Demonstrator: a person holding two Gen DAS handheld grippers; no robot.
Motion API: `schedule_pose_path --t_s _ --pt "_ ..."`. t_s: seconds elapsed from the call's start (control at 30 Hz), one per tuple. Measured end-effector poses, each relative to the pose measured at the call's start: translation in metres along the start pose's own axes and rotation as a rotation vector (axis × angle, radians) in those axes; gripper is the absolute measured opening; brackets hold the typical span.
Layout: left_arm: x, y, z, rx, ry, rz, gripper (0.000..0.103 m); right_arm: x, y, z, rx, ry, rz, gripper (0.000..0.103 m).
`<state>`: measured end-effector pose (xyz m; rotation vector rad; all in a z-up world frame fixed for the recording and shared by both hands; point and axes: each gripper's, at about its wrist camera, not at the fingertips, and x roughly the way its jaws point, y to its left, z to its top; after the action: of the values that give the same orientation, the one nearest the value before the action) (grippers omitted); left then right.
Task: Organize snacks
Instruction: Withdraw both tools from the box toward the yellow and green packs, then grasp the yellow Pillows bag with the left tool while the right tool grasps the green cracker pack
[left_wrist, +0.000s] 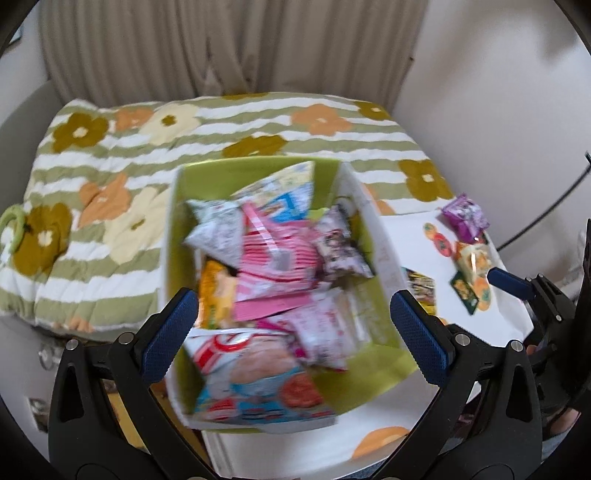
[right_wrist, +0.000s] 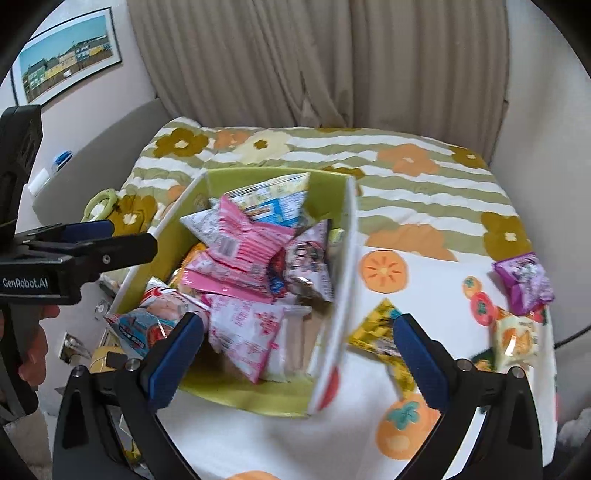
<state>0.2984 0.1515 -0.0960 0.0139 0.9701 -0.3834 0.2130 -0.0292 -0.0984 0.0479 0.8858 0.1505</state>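
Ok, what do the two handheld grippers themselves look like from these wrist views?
Both match: black plastic frames with silver screws and two fingers faced with blue ribbed pads. The left gripper and right gripper show this in their own views. In the right wrist view, the left one's side reads "GenRobot.AI" in white. No sleeves are visible.

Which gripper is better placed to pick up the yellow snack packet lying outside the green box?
The right gripper: it is open, and the yellow snack packet lies just beside it on the white cloth. The left gripper hovers over the green box.
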Motion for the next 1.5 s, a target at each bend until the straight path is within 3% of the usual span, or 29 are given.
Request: schedule_pose_path --t_s 0.4,0.67,0.9,1.07,1.23,1.5 --pt "0.019 -0.116 0.008 0.092 0.003 -0.098 0.103 -0.055 -0.097 -0.025 0.076 -0.029 -0.142 0.102" --pt "0.062 -0.2 0.005 0.11 0.068 -0.029 0.103 -0.058 -0.171 -0.044 0.07 0.027 -0.098 0.102" --pt "0.11 -0.235 -0.008 -0.048 0.115 0.076 0.103 -0.033 -0.218 -0.061 0.002 0.081 -0.062 0.102" --pt "0.159 -0.238 -0.023 -0.212 0.154 0.199 0.103 0.001 -0.242 -0.073 -0.047 0.143 -0.012 0.102" --pt "0.203 -0.239 -0.045 -0.3 0.201 0.264 0.103 0.04 -0.256 -0.093 -0.069 0.225 0.035 0.102" --pt "0.228 -0.227 -0.049 -0.422 0.165 0.347 0.103 0.068 -0.261 -0.117 -0.114 0.262 0.073 0.102"
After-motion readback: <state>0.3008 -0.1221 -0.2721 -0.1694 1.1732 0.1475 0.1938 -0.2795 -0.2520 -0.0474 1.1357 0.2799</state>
